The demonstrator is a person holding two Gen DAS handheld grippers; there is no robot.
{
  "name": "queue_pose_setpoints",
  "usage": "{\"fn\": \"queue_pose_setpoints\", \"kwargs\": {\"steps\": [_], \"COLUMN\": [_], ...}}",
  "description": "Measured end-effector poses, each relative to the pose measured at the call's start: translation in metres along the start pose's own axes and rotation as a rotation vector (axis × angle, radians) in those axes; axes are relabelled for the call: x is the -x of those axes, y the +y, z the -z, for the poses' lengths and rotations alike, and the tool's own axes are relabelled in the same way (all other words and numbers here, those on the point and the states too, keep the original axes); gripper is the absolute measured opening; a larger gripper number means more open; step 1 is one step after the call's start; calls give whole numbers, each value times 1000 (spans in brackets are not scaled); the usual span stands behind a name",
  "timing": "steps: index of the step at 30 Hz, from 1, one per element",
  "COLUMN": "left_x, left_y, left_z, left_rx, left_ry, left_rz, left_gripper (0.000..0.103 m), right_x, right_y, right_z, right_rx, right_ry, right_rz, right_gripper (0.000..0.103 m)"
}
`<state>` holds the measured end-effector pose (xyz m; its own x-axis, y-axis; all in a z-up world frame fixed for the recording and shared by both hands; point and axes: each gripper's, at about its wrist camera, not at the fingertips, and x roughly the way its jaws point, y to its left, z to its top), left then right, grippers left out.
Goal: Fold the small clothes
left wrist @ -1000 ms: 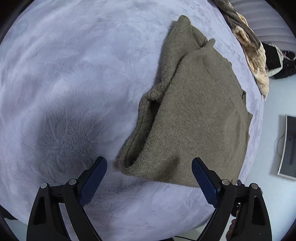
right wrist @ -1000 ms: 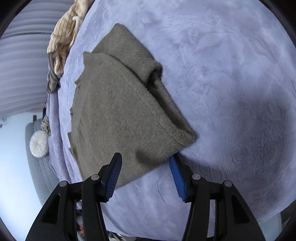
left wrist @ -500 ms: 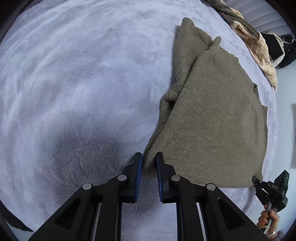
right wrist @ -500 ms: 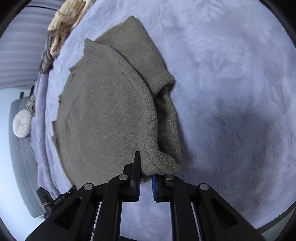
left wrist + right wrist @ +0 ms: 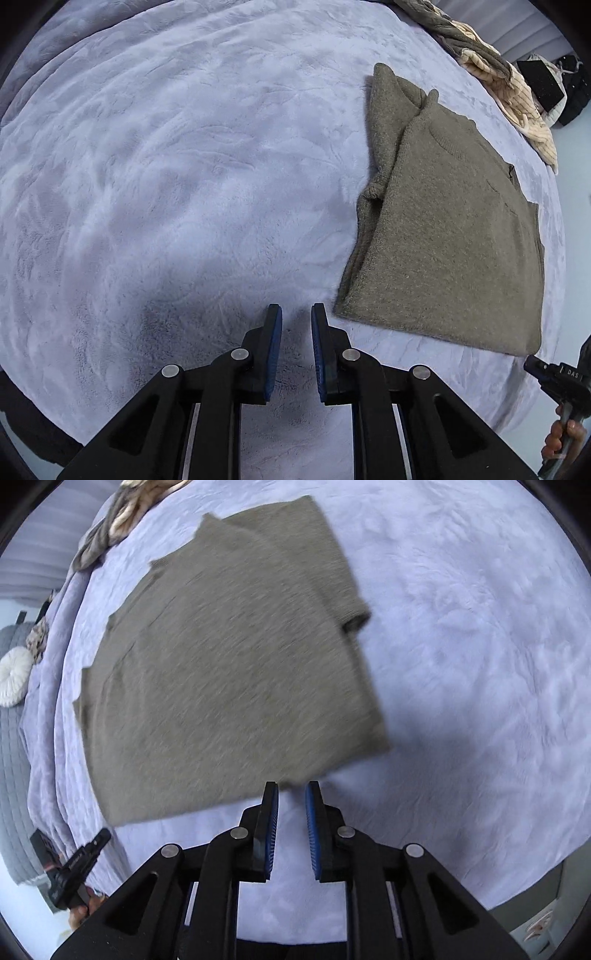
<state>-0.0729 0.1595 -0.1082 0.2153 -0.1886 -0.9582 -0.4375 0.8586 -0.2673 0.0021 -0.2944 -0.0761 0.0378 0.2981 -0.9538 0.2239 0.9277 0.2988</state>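
sweater point(image 5: 454, 236) folded flat, long axis running away

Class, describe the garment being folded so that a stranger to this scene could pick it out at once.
Start with the pale lilac plush blanket that covers the whole surface. On it lies one olive-brown knitted sweater, flat, with a sleeve tucked along one side. Unlike the crumpled cream and grey clothes heaped at the blanket's far edge, it is one plain colour and neatly squared.
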Motion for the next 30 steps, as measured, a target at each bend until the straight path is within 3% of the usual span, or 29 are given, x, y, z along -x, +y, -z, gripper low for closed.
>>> {"fn": "queue_pose_setpoints", "kwargs": {"steps": [2, 3, 4, 5, 6, 7, 11, 15, 17, 20, 30], "left_x": [2, 3, 5, 9, 15, 20, 31, 26, 19, 13, 34], "left_y": [4, 5, 7, 7, 10, 10, 14, 25, 31, 40, 33], "left_z": [2, 2, 3, 3, 4, 5, 5, 1, -2, -1, 8], "left_rx": [0, -1, 0, 7, 15, 16, 14, 72, 103, 112, -34], "left_ry": [8, 9, 6, -8, -32, -61, -76, -17, 29, 67, 40], "left_rz": [-28, -33, -34, -38, -58, -73, -67, -73, -62, -72, -73], "left_gripper": [17, 24, 39, 83, 103, 103, 103, 103, 103, 103, 103], "right_x": [-5, -8, -12, -15, -19, -21, -31, -36, -38, -40, -60], "right_y": [16, 25, 32, 42, 53, 60, 93, 121, 132, 140, 139], "right_z": [8, 13, 18, 21, 24, 28, 42, 61, 70, 82, 105], "right_rx": [41, 64, 83, 102, 125, 143, 219, 297, 329, 356, 263], "right_ry": [19, 32, 43, 54, 66, 73, 92, 109, 109, 127, 174], "right_rz": [9, 11, 8, 3, -5, -8, -33, -53, -65, -71, -94], "right_gripper": [17, 17, 17, 17, 18, 22, 60, 68, 80, 80, 80]}}
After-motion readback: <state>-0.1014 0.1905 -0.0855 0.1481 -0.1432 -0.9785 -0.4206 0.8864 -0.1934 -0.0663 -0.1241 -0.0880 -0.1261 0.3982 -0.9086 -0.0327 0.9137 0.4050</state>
